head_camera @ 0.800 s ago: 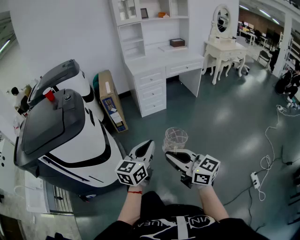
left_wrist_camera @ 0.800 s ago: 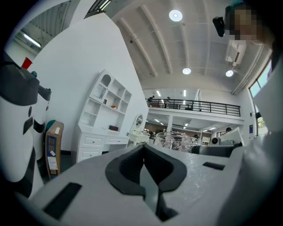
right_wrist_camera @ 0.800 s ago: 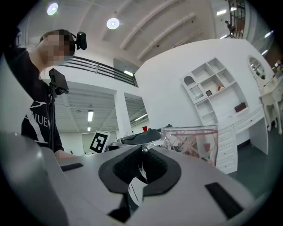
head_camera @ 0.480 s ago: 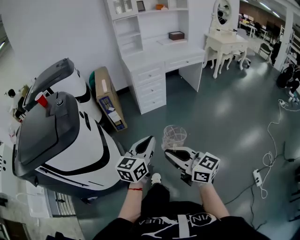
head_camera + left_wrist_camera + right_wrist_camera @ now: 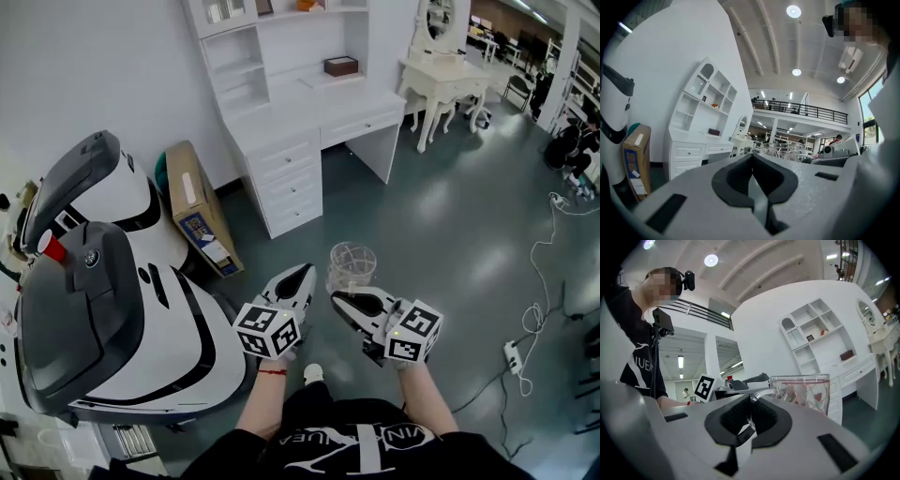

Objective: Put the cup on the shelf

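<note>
Closed in on the white desk (image 5: 309,117) since the earlier look, with its shelf unit (image 5: 281,42) now cut off by the top edge and the big white-and-grey machine (image 5: 112,319) slid lower and further left; same carry out front as before. From the head view, holding both grippers level and side by side over the grey-green floor (image 5: 469,234): left gripper (image 5: 305,272) pointing ahead, right gripper (image 5: 339,298) just beside it, clamped on the handle of the clear cup (image 5: 352,264). Upright and up in the air, that cup, well short of the shelves, touching nothing but the right gripper. Leaning between machine and desk, a cardboard box (image 5: 192,220); off to the right, a white dressing table (image 5: 445,80); at far right on the floor, cables and a power strip (image 5: 514,356). Over to the left gripper view: shut tight, pads meeting, nothing pinched; beyond the tips a glimpse of the cup's glass, shelves and box off to the left, a railed balcony (image 5: 801,108) behind. Over to the right gripper view: all but fully closed, pinching the curved clear handle right at the tips, red flower print on the glass just beyond; left gripper's marker cube (image 5: 704,387) to the left, person's black top (image 5: 635,357) at the frame edge, shelf unit away to the right.
</note>
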{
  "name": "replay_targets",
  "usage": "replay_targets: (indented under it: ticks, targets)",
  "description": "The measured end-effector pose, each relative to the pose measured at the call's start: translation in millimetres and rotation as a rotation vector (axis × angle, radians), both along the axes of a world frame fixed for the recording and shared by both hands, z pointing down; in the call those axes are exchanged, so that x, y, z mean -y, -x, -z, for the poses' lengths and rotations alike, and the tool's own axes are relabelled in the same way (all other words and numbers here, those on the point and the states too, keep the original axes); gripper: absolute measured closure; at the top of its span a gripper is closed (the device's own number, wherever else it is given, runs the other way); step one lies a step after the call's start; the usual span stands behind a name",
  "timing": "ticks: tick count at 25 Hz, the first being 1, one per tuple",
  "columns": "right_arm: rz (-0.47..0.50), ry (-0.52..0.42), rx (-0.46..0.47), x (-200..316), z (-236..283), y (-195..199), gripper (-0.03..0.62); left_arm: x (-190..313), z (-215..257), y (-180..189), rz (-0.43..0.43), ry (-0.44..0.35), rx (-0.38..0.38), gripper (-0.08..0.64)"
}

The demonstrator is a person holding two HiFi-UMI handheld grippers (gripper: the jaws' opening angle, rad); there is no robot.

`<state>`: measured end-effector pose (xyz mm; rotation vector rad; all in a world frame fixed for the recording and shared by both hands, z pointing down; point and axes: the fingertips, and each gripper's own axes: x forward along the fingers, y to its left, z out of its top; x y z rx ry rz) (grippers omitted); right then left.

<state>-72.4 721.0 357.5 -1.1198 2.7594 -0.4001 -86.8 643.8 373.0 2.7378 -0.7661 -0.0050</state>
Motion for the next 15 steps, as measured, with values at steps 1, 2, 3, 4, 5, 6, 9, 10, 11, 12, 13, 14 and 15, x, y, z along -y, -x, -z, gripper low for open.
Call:
replay_targets:
  ticks: [1,2,3,4,5,6,9,10,11,12,13,14,15]
  targets:
    - [-0.004,0.007,-0.003,12,-2,0,0.584,13,-2,-1,-0.004,0.005,0.004,0.552]
    - [-0.008,0.011,-0.005,25,-4,0,0.584,26,-4,-2,-0.008,0.009,0.005,0.552]
    - [-0.011,0.014,-0.006,37,-5,0,0.584,40,-5,-3,-0.013,0.013,0.006,0.552]
    - [-0.016,0.016,-0.005,50,-5,0,0.584,53,-5,-4,-0.018,0.015,0.005,0.552]
    - [-0.020,0.016,-0.002,63,-5,0,0.584,66,-5,-5,-0.024,0.017,0.003,0.552]
    - [-0.025,0.016,0.002,75,-5,0,0.584,78,-5,-6,-0.031,0.018,0.002,0.552]
    - [-0.040,0.015,0.019,115,-6,-4,0.584,115,-7,-9,-0.049,0.016,0.009,0.552]
    - [-0.045,0.014,0.024,129,-6,-5,0.584,128,-9,-10,-0.052,0.013,0.014,0.552]
    - [-0.050,0.012,0.030,142,-6,-7,0.583,141,-10,-9,-0.052,0.010,0.019,0.552]
    - [-0.054,0.010,0.037,153,-6,-8,0.584,153,-10,-9,-0.049,0.008,0.019,0.552]
    - [-0.055,0.007,0.043,164,-6,-8,0.584,165,-10,-8,-0.044,0.009,0.014,0.552]
    - [-0.055,0.004,0.049,174,-5,-8,0.584,176,-11,-8,-0.039,0.013,0.006,0.552]
    - [-0.052,0.003,0.052,182,-5,-8,0.584,186,-11,-9,-0.036,0.018,-0.001,0.552]
